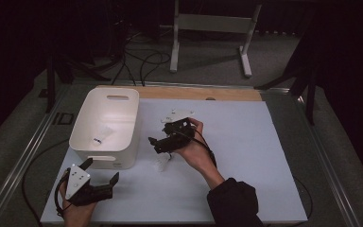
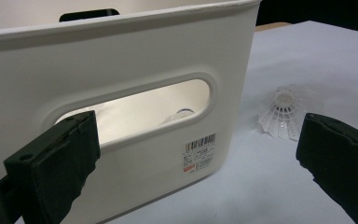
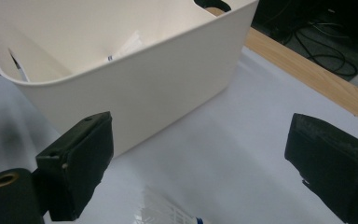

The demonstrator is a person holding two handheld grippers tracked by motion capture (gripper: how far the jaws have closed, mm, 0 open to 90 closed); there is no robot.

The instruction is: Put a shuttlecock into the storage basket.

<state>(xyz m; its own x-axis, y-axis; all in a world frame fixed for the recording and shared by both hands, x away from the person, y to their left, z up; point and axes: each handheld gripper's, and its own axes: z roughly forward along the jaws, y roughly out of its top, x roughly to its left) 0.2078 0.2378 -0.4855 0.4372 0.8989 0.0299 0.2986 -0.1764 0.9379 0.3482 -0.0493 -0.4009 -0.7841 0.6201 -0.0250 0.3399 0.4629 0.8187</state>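
White sheeting covers the tabletop (image 1: 246, 156), where the right gripper (image 1: 166, 137) hovers with fingers spread wide and empty above a shuttlecock (image 1: 162, 163) lying beside the white bin (image 1: 87, 132). Left gripper (image 1: 99, 177), equally agape, faces the bin's handle slot; another shuttlecock (image 1: 101, 136) lies inside.

A bin (image 1: 123, 124) sits on the worktop's (image 1: 246, 142) left side, one shuttlecock (image 1: 101, 136) inside; another shuttlecock (image 1: 162, 163) lies just right of it.

The right gripper (image 3: 198, 163) hangs with jaws wide apart over the white worktop (image 3: 223, 140). A shuttlecock (image 3: 168, 214) lies just below them, and a white basket (image 3: 121, 79) stands beyond.
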